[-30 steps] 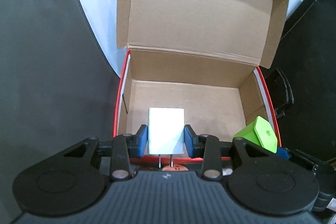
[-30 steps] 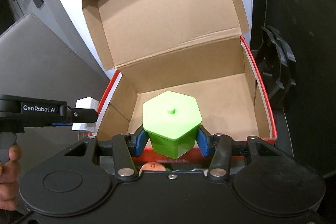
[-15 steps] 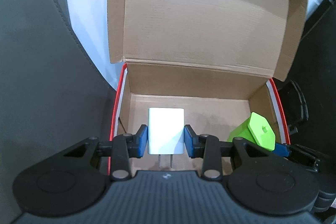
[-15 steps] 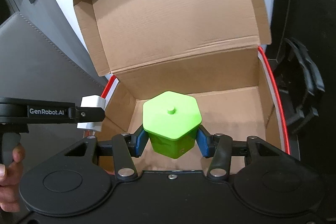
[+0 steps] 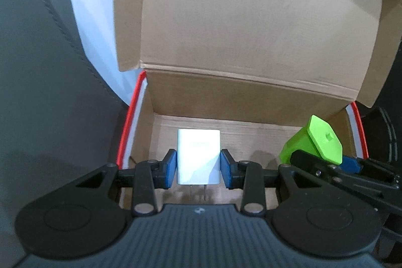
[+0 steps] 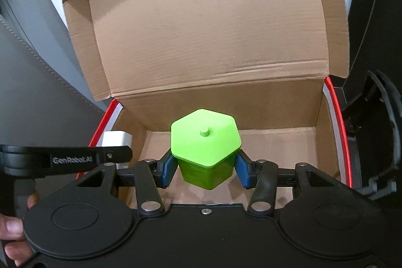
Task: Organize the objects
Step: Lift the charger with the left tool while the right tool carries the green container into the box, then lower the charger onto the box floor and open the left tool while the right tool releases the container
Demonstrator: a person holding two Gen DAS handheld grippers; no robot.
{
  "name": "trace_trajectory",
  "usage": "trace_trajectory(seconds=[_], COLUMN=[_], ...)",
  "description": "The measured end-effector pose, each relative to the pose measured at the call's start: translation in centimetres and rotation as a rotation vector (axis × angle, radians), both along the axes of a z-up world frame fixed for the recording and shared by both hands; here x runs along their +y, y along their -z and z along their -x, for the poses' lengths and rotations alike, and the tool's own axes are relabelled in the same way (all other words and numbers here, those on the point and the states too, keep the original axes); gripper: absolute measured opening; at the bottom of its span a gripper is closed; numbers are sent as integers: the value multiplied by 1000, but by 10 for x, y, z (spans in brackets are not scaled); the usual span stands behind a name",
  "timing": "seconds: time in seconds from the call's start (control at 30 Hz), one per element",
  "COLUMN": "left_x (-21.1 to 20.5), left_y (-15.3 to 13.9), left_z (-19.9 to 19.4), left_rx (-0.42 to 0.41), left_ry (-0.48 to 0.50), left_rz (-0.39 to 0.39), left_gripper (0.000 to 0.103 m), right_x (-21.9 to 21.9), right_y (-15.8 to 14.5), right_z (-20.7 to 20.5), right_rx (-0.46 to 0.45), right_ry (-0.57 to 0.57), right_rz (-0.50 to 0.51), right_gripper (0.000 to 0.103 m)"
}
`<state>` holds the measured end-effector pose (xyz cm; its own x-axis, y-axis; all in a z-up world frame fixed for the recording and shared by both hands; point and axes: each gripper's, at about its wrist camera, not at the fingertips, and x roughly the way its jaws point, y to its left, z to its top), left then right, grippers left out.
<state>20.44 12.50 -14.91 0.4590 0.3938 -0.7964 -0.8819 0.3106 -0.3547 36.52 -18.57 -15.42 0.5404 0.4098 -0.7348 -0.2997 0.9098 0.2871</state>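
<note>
An open cardboard box with red and white rims stands ahead, its lid upright; it also fills the right wrist view. My left gripper is shut on a white plug-in charger, prongs down, inside the box at its left. My right gripper is shut on a green hexagonal lidded container, held over the box floor at the right. The container also shows in the left wrist view, and the charger shows in the right wrist view.
A grey stitched cushion lies left of the box. A black plastic object stands right of it. A white wall is behind. A hand holds the left gripper's handle.
Both grippers have moved forward and down into the box with their objects. The box looks larger and nearer. The grips are unchanged.
</note>
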Motion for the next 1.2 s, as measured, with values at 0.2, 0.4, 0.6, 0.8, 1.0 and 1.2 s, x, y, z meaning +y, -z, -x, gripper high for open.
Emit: trace_trajectory(seconds=[0.2,0.4,0.6,0.8,1.0,1.2], left_x=[13,27,34,40,57,57], left_y=[14,28,40,50,62,53], left_z=[-14,-22,-32,-41,-42,-37], left_rx=[8,22,31,28,40,39], left_ry=[-11,-34,-38,-54,-50,-54], left_rz=[25,55,80,108,135,101], left_gripper=[36,36,36,36,36,38], right_x=[2,10,9,8,11,16], right_y=[13,27,38,49,58,62], right_z=[-18,-33,-46,-54,-57,-62], right_rx=[19,39,64,91,114,130], right_ry=[-4,-13,-6,7,3,11], right_rz=[10,24,35,46,61,59], right_gripper=[48,48,48,48,48,48])
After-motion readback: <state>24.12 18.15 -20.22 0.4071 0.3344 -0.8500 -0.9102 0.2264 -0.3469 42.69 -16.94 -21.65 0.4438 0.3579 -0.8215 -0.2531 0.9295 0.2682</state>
